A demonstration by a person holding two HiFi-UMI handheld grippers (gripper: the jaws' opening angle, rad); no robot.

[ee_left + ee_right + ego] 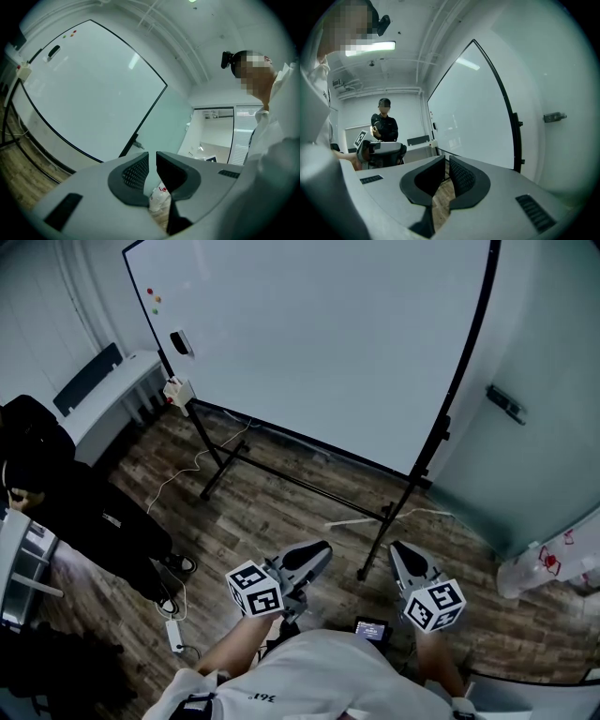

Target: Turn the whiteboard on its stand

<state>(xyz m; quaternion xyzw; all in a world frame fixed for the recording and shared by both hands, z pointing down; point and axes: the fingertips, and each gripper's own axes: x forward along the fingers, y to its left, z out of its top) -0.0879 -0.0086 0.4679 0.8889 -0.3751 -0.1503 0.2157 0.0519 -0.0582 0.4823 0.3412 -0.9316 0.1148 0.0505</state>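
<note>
The big whiteboard (319, 343) in its black frame stands on a black stand (309, 486) with floor feet, ahead of me. Its surface fills the left gripper view (89, 89), and the right gripper view shows it edge-on (473, 117). My left gripper (319, 551) and right gripper (401, 551) are held side by side low in the head view, well short of the board, near the stand's right foot (367, 570). Both point towards the board. The left gripper's jaws (152, 161) and the right gripper's jaws (446, 166) are shut with nothing between them.
A person in black (84, 512) sits at the left beside a white desk (103, 399). A power strip (175, 634) and cables lie on the wood floor. A white plastic bag (548, 563) sits at the right wall. An eraser (180, 341) and magnets (155, 301) cling to the board.
</note>
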